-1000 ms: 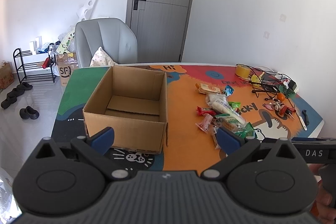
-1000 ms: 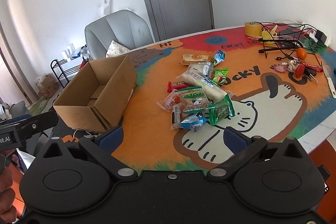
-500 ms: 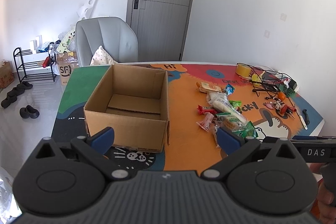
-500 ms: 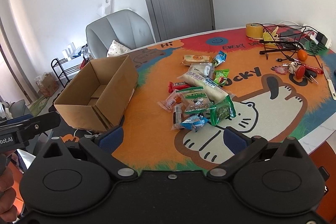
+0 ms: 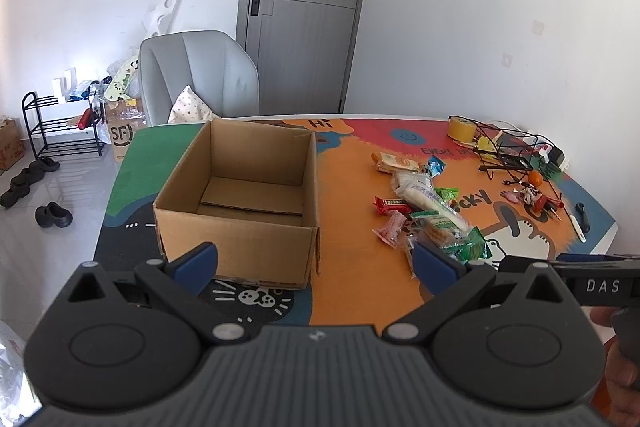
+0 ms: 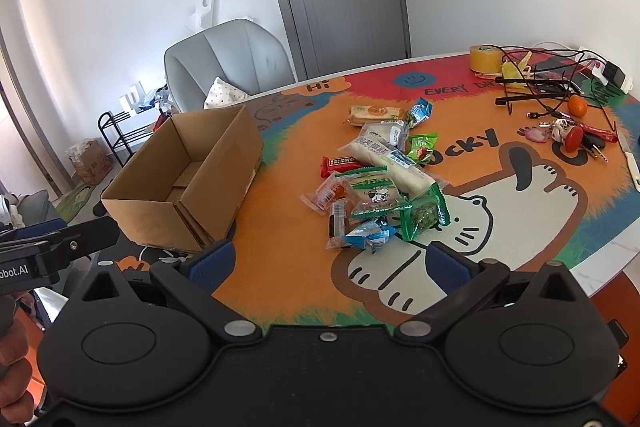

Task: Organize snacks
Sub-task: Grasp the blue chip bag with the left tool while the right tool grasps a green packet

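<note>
An open, empty cardboard box stands on the left of the colourful table mat; it also shows in the right wrist view. A pile of wrapped snacks lies to its right, seen in the right wrist view too: a long white bread pack, a red bar, green packs, a blue pack. My left gripper is open and empty, held above the table's near edge in front of the box. My right gripper is open and empty, short of the snack pile.
At the table's far right lie a yellow tape roll, a black wire stand with cables, an orange fruit, keys and a white knife. A grey chair stands behind the table. A shoe rack stands at left.
Both grippers have drifted slightly; the views shift a little, with the box and snacks sitting marginally farther. Nothing on the table has moved. Both grippers stay open.
</note>
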The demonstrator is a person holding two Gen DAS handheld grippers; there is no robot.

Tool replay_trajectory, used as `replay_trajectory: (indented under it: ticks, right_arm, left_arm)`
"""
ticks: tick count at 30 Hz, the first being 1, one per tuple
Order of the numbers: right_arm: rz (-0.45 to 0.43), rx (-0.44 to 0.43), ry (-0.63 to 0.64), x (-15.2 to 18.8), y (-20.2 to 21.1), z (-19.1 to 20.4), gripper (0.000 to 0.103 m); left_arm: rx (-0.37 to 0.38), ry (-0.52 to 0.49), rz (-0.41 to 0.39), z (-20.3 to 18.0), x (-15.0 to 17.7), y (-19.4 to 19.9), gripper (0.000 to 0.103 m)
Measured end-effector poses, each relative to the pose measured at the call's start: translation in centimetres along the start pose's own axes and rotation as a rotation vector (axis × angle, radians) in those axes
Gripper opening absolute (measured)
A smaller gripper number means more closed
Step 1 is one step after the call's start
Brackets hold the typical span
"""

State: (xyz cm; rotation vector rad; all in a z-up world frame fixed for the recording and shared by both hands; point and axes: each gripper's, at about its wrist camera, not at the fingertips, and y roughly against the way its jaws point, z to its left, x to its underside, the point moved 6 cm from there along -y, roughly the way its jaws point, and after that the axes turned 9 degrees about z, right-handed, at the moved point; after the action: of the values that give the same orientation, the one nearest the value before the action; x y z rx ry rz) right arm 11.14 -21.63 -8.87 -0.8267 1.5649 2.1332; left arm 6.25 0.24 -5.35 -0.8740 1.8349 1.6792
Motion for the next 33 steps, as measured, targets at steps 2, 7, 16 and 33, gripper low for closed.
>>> replay_trajectory:
  ticks: [2,7,16,33]
  right_arm:
    - [-0.002,-0.001,-0.015,0.0,-0.3,-0.5,0.103]
    - [-0.009,-0.008,-0.049,-0.1,-1.1,-1.9,0.103]
    - [-0.086,-0.056,-0.115,-0.4,-1.8,-4.4,0.103]
    - [-0.140,0.000,-0.219,0.1,-5.6,-11.1,0.097]
  left_arm:
    - [0.001,0.001,0.004,-0.1,-0.1,-0.5,0.103]
    - [0.004,-0.009,-0.002,-0.6,-0.4,-1.5,0.103]
    - [0.051,-0.022,-0.011,-2.9,-0.5,-4.3,0.103]
    - [0.166,-0.096,0.005,-8.5,-0.3,-9.9,0.101]
